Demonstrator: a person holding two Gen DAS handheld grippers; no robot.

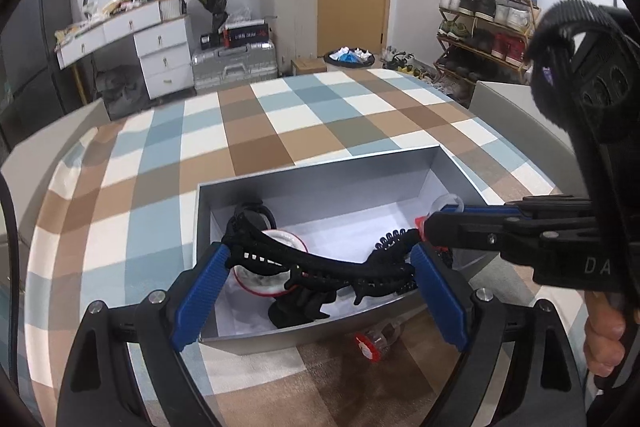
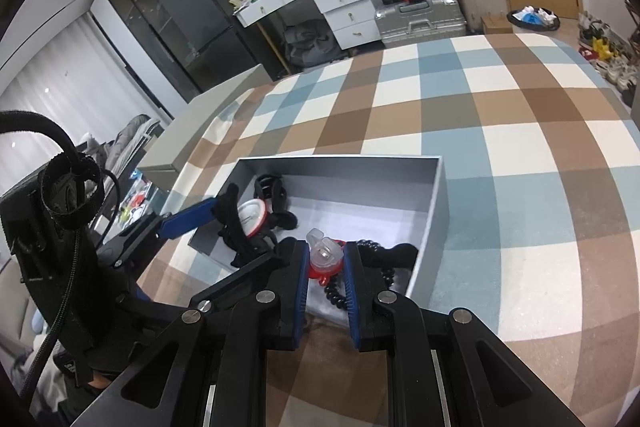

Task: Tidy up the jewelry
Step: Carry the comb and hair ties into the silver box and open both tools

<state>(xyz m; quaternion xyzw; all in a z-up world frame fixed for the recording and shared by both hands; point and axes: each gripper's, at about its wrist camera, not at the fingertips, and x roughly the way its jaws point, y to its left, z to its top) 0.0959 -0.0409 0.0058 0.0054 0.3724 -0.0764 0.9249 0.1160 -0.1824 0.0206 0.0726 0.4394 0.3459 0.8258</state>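
The step in hand looks like the placing of 2 pieces into the grey box (image 1: 320, 183), which stands on the checkered desk (image 1: 248, 131).

The left tongs (image 1: 320, 277) are spread wide, and a long black hair clip (image 1: 320, 263) spans the gap between the 2 blue pads, so it seems to be held by its ends. The clip hangs over the near part of the box, above a round clear case with a red rim (image 1: 272, 267) and some other black pieces that lie on the white bottom.

The right tongs (image 2: 326, 267) are clamped on a small clear and red clip (image 2: 325, 257). They hold it over the near right corner of the box, just above a black beaded bracelet (image 2: 340, 297) that lies inside. In the left view, these tongs come in from the right side, almost level, with the tips beside the right end of the black clip.

Another small clear piece with a red cap (image 1: 374, 341) lies on the desk just outside the near wall of the box.

I judge that the next move is to lower each piece and to let it go inside the box. The 2 tools are very near each other, so they should release with care, and the long clip must clear the near wall.
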